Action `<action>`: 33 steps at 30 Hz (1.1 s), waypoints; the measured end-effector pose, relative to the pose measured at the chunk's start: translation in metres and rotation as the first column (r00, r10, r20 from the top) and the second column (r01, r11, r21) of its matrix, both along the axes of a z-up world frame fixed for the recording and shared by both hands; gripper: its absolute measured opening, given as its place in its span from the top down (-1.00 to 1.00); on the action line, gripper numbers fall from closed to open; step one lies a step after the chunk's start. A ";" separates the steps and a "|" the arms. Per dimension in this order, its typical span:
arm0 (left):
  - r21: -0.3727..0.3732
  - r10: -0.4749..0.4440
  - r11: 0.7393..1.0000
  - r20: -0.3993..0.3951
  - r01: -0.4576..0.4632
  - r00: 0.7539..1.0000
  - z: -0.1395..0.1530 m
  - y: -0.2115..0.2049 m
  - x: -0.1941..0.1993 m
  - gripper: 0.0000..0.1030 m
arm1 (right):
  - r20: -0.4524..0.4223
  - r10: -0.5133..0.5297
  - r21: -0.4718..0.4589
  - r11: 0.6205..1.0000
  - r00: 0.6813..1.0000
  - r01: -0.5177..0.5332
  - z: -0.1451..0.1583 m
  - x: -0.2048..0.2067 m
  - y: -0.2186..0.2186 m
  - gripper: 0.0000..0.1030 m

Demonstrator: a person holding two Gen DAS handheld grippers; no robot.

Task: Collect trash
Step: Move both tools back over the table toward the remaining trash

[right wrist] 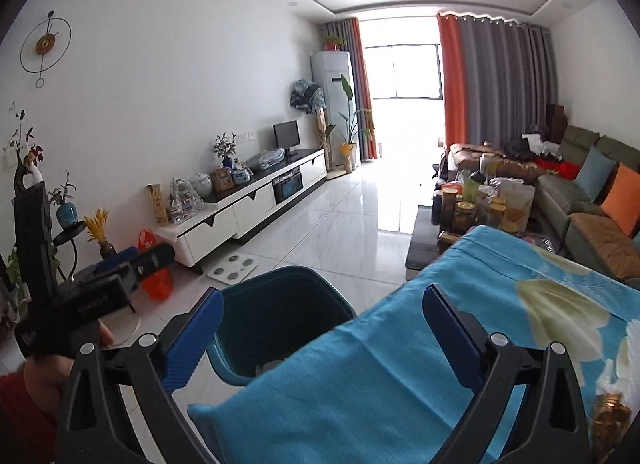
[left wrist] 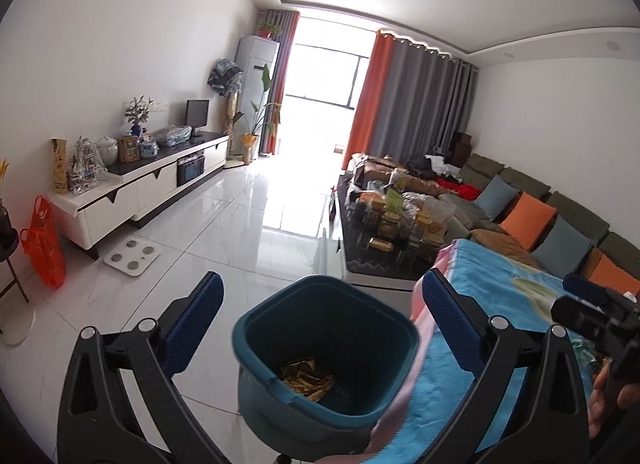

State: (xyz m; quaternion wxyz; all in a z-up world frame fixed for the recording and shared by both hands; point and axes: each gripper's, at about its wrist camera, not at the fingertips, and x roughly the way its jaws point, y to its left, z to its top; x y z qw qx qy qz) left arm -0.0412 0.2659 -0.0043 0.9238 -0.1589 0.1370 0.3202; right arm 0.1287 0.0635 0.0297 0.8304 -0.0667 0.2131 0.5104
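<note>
Setting: home living room | Evidence: sofa (right wrist: pixel 576 192) with cushions (left wrist: pixel 528 220); TV cabinet (right wrist: pixel 248 204); curtains (left wrist: pixel 416 104) at a bright window (right wrist: pixel 400 72); cluttered coffee table (left wrist: pixel 384 260); tiled floor (right wrist: pixel 340 232)

Left gripper (left wrist: pixel 320 304), right gripper (right wrist: pixel 322 316): black frames, blue pads, silver screws, red sleeve (right wrist: pixel 20 404)
</note>
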 end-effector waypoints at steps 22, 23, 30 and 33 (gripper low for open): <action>0.097 -0.530 0.844 -0.005 0.527 0.848 0.012 -0.208 0.078 -0.90 | 0.214 -0.408 0.030 0.911 0.888 0.411 -0.020 -0.044 -0.188 -0.87; 0.095 -0.546 0.834 -0.008 0.544 0.838 0.010 -0.215 0.079 -0.90 | 0.207 -0.424 0.033 0.903 0.881 0.427 -0.023 -0.046 -0.194 -0.87; 0.082 -0.650 0.755 -0.040 0.650 0.759 -0.003 -0.253 0.091 -0.90 | 0.167 -0.550 0.018 0.831 0.818 0.555 -0.039 -0.054 -0.234 -0.87; 0.078 -0.683 0.724 -0.058 0.686 0.728 -0.008 -0.260 0.093 -0.90 | 0.155 -0.593 -0.002 0.799 0.790 0.601 -0.048 -0.055 -0.249 -0.87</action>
